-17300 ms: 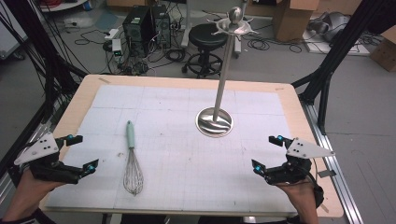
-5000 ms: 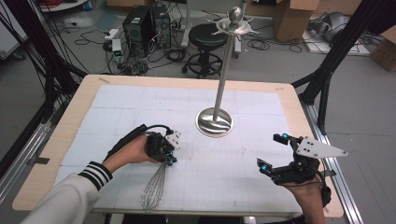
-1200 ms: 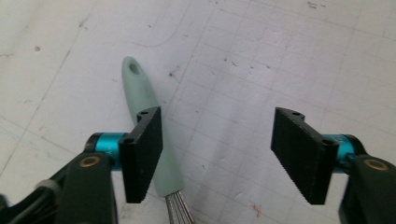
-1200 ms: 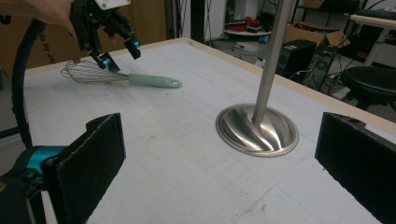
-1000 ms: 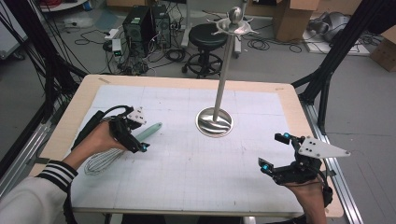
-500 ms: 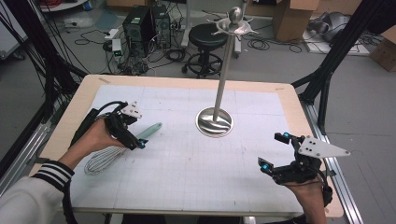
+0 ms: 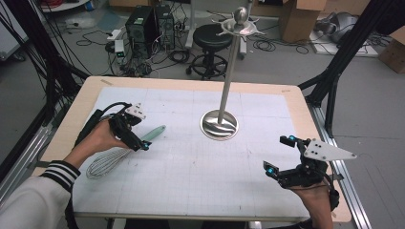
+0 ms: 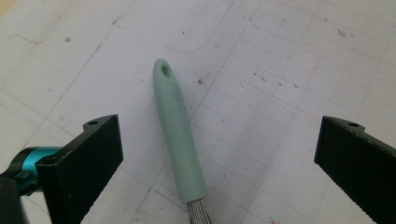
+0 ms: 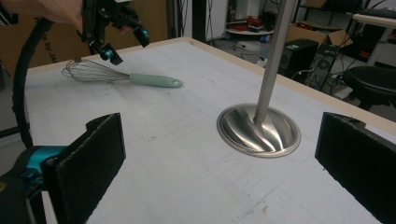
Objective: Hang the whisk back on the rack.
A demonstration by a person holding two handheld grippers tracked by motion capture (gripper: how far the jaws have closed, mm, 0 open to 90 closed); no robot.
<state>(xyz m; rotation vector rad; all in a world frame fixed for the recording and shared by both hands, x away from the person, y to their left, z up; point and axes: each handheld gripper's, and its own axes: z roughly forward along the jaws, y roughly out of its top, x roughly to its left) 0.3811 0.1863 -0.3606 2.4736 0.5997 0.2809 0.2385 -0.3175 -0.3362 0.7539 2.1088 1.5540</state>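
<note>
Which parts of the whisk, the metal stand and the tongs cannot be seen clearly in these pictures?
- Whisk: in the high view the left tongs cover where handle meets wires; the left gripper view's bottom edge cuts the wires.
- Metal stand: the right gripper view's top edge cuts its pole.
- Right tongs: small in the high view; their gap is hard to judge there.

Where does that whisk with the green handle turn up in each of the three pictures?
High view: the whisk lies at the left of the table, partly under the left tongs.
Left gripper view: its handle lies on the mat between the open jaws, wires at the bottom edge.
Right gripper view: upper left, flat on the mat.
Shared landmark: the hole in the handle's end, seen in both gripper views.
</note>
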